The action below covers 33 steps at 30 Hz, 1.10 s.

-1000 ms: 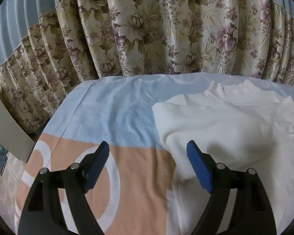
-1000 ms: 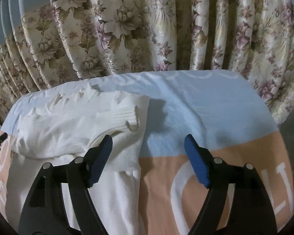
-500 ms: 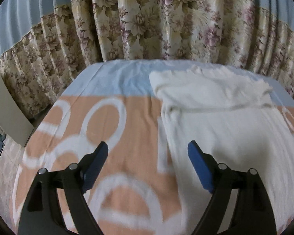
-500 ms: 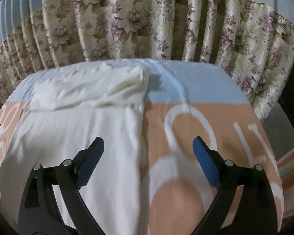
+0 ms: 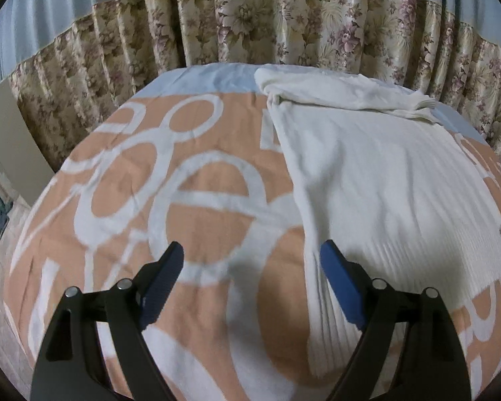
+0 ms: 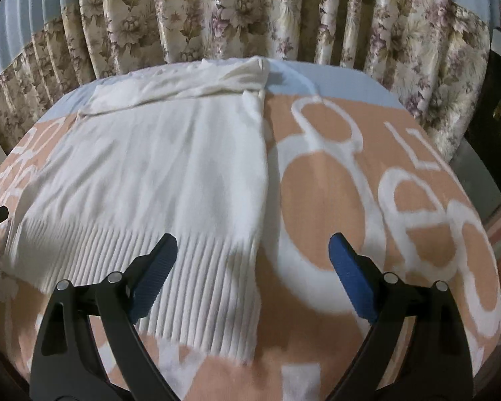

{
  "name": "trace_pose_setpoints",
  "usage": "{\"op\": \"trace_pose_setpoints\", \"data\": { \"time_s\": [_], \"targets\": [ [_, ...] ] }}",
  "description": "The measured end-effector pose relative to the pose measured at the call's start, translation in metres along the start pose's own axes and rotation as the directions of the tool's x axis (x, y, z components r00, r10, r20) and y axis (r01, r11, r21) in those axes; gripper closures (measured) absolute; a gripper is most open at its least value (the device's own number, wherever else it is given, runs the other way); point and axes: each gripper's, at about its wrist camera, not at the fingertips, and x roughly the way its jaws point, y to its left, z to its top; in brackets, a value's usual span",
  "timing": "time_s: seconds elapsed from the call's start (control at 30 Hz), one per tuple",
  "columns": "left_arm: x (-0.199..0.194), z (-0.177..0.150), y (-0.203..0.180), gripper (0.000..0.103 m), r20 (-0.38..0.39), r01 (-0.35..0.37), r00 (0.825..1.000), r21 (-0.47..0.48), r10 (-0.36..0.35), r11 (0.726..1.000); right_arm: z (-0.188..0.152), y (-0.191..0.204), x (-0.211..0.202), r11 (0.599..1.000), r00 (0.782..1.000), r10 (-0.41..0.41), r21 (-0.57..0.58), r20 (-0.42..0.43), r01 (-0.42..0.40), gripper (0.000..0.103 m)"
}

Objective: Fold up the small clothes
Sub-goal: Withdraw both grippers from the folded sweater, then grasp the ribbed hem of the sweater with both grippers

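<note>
A white knitted sweater (image 5: 377, 180) lies flat on a bed covered by an orange-and-white patterned blanket (image 5: 197, 220), its far end already turned over into a thick band near the floral curtain (image 5: 284, 16). The left hand-held gripper (image 5: 250, 260) hangs above the blanket with its jaws wide and nothing between them; the sweater's long left edge runs just under its right pad. The right hand-held gripper (image 6: 252, 250) is likewise wide and empty, and the sweater's ribbed hem (image 6: 170, 277) passes under its left pad, the garment's near right corner lying between the jaws, not touched. The step in hand appears to be the approach to the hem, one hand-held gripper at each near corner, ahead of a fold toward the far end. The next move likely calls for both to come down onto the hem corners and close on the knit alone, without catching the blanket beneath, then lift together so the soft fabric does not sag or skew.
</note>
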Motion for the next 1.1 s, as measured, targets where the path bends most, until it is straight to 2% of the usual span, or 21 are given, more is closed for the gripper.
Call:
{"op": "trace_pose_setpoints", "data": {
  "time_s": [0.07, 0.3, 0.97, 1.03, 1.1],
  "targets": [
    [-0.003, -0.005, -0.002, 0.018, -0.004, 0.001, 1.0, -0.011, -0.001, 1.0, -0.007, 0.0, 0.0, 1.0, 1.0, 0.017, 0.014, -0.015, -0.017, 0.011],
    [0.0, -0.013, -0.021, 0.018, -0.027, 0.026, 0.999, 0.037, -0.025, 0.999, -0.021, 0.001, 0.002, 1.0, 0.999, 0.023, 0.018, -0.047, -0.022, 0.011],
    [0.014, -0.022, -0.038, 0.019, -0.085, 0.035, 0.996, 0.048, -0.031, 0.998, -0.026, 0.008, 0.016, 1.0, 0.995, 0.027, 0.01, -0.094, -0.026, 0.016],
    [0.014, -0.023, -0.041, 0.02, -0.087, 0.047, 0.995, 0.052, -0.042, 0.998, -0.026, 0.01, 0.017, 0.999, 0.995, 0.032, 0.008, -0.096, -0.032, 0.019],
    [0.014, -0.023, -0.045, 0.03, -0.085, 0.063, 0.995, 0.068, -0.057, 0.996, -0.026, 0.01, 0.017, 0.999, 0.994, 0.046, 0.012, -0.095, -0.045, 0.025]
  ]
}}
